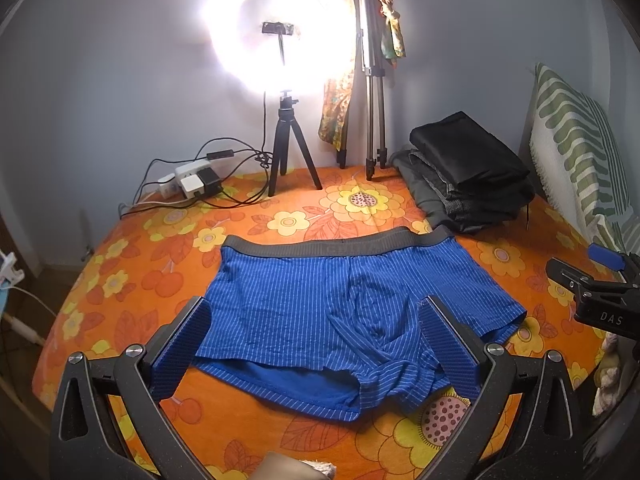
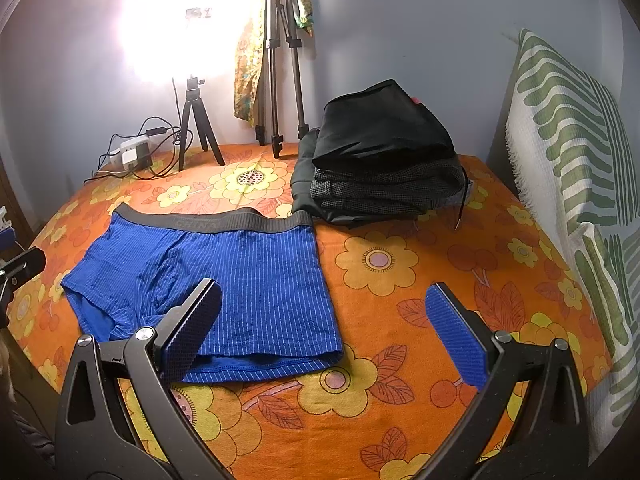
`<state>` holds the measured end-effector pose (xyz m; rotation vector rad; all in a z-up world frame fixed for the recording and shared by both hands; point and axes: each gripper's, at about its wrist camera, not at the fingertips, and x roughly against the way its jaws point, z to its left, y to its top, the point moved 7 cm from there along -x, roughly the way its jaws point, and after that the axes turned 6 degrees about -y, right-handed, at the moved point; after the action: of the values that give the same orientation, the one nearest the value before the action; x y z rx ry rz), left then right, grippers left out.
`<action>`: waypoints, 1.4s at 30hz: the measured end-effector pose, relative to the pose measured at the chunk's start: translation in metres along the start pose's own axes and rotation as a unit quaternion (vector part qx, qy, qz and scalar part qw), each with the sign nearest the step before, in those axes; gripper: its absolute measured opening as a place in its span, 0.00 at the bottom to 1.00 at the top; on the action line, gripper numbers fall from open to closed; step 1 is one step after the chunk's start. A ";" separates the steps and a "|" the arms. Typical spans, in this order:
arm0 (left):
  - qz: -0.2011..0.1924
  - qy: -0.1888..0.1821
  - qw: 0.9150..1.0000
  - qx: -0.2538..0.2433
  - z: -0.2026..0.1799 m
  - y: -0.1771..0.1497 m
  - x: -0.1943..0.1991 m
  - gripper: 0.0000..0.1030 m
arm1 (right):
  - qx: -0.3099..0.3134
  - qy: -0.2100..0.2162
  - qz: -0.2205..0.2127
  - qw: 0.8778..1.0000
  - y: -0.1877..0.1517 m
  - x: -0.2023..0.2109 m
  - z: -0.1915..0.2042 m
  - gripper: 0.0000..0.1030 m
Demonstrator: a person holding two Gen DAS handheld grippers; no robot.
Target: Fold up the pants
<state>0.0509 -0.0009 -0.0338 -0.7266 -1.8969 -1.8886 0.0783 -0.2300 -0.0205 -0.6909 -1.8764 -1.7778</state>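
Glare from the ring light (image 1: 276, 28) is washing out its rim and the wall behind. The left fingers (image 1: 182, 352) are covering the shorts' (image 1: 320, 300) near hem corners. Waistband lettering is staying unreadable.

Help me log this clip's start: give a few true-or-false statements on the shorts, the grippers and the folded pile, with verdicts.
1. The blue striped shorts lie spread flat on the floral cover. True.
2. The left gripper is shut on a leg hem. False: its jaws stand wide open, holding nothing.
3. The right gripper is open. True.
4. The shorts' grey waistband points toward the camera. False: it lies on the far side, toward the wall.
5. The stack of dark folded clothes sits on top of the shorts. False: it rests on the cover behind them, by the waistband's corner.
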 end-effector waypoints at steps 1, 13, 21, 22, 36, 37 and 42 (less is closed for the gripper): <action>0.000 0.000 1.000 0.000 -0.001 0.000 0.000 1.00 | 0.000 0.000 0.000 1.000 0.000 0.000 0.000 1.00; -0.003 0.002 1.000 -0.004 -0.003 0.000 0.000 1.00 | 0.000 0.000 0.000 1.000 0.001 0.001 0.000 1.00; -0.003 0.001 1.000 -0.005 -0.004 -0.001 0.000 1.00 | 0.003 0.002 0.001 1.000 0.000 0.003 -0.002 1.00; -0.004 0.001 1.000 -0.005 -0.004 -0.001 0.000 1.00 | 0.003 0.002 0.001 1.000 0.000 0.003 -0.002 1.00; -0.005 -0.001 1.000 -0.008 -0.008 -0.001 -0.001 1.00 | 0.002 0.002 0.001 1.000 0.000 0.002 -0.001 1.00; -0.005 -0.001 1.000 -0.008 -0.009 -0.001 -0.001 1.00 | 0.002 0.002 0.001 1.000 0.001 0.002 -0.001 1.00; -0.005 -0.003 1.000 -0.008 -0.012 -0.001 -0.002 1.00 | 0.002 0.002 0.001 1.000 0.001 0.003 -0.002 1.00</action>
<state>0.0505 -0.0128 -0.0350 -0.7285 -1.8940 -1.9124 0.0765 -0.2316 -0.0182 -0.6872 -1.8759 -1.7710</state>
